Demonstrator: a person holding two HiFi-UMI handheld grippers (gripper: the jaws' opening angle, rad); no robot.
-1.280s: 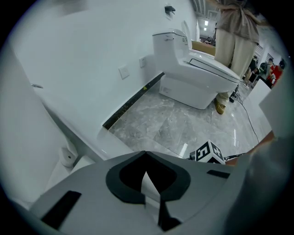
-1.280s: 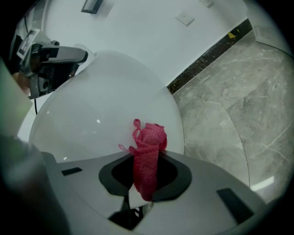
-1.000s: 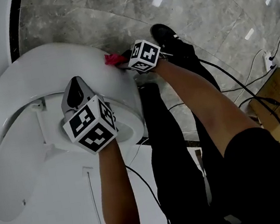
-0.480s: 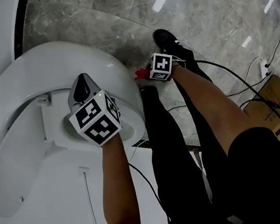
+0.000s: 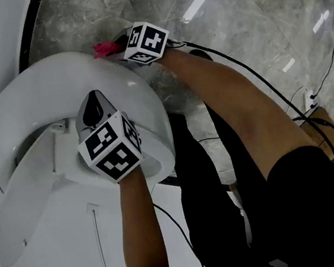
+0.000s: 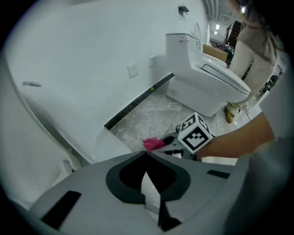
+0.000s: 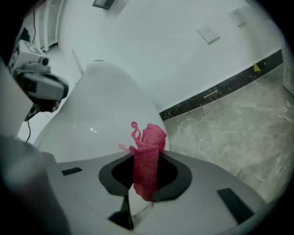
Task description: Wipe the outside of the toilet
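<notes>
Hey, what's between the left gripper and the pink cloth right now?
Only the bare white shell of the toilet. In the head view it runs unbroken from the left gripper to the pink cloth pinched by the right gripper.

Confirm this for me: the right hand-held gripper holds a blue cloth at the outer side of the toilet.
Wrong in one respect: the cloth is pink, not blue, as the right gripper view shows. The rest stands: the right hand-held gripper holds it at the outer side of the toilet.

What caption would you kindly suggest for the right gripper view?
Right gripper, shut on a pink cloth, facing the white toilet's curved outside.
</notes>
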